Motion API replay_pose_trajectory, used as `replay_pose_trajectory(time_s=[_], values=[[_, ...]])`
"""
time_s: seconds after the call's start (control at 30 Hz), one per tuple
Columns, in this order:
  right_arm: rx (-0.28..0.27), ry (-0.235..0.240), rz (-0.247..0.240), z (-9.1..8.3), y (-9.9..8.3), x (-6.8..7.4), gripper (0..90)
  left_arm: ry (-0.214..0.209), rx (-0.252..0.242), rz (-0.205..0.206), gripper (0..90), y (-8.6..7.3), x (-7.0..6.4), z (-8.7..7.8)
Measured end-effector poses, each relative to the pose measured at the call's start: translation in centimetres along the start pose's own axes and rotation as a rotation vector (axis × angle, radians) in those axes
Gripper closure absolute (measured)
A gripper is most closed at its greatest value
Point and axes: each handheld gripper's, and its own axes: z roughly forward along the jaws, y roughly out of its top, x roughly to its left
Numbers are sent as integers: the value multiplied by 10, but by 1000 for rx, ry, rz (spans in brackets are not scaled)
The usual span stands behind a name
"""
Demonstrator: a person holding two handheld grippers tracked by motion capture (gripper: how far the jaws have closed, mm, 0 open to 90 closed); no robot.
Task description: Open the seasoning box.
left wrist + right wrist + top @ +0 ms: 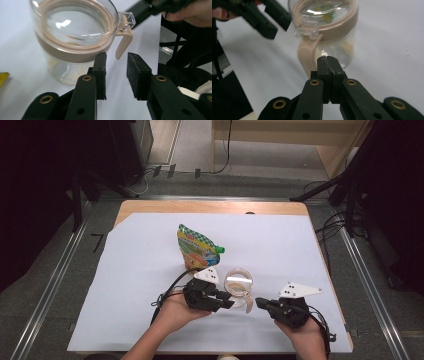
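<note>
A clear glass jar (239,281) with a beige lid band and a beige handle (248,305) stands on the white sheet near the front. My left gripper (229,301) is open just left of the handle. In the left gripper view the jar (75,37) is close ahead, and its handle (124,43) hangs just beyond the gap between my jaws (116,60). My right gripper (259,303) is shut and empty, pointing at the handle from the right. In the right gripper view its tips (329,62) sit just in front of the jar (329,27) and its handle (305,55).
A colourful pouch (195,249) with a green cap stands upright behind the jar. The white sheet (125,285) covers the wooden table (210,206). Black cables trail from both grippers toward the front edge.
</note>
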Motion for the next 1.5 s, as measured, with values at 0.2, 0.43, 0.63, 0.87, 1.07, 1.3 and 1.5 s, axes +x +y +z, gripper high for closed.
replay_pose_trajectory(time_s=[0.2, 0.43, 0.63, 0.87, 1.07, 1.3, 1.5], values=[[20, 20, -17, -3, -6, 13, 900, 20, -1, -11, 631, -2, 8, -8], [19, 62, -44, 7, -8, 27, 900, 52, -33, -40, 519, -5, 19, -14], [47, 77, -57, 23, -6, 31, 900, 65, -29, -53, 455, -6, 23, -11], [65, 71, -60, 34, -4, 28, 900, 72, -33, -47, 449, -7, 23, -12], [69, 70, -63, 33, -5, 25, 900, 70, -37, -48, 451, -7, 23, -11], [68, 46, -23, 26, -5, 11, 900, 68, -31, -39, 452, -7, 23, -11], [73, 48, -15, 22, -6, 0, 900, 68, -29, -40, 453, -7, 22, -11]])
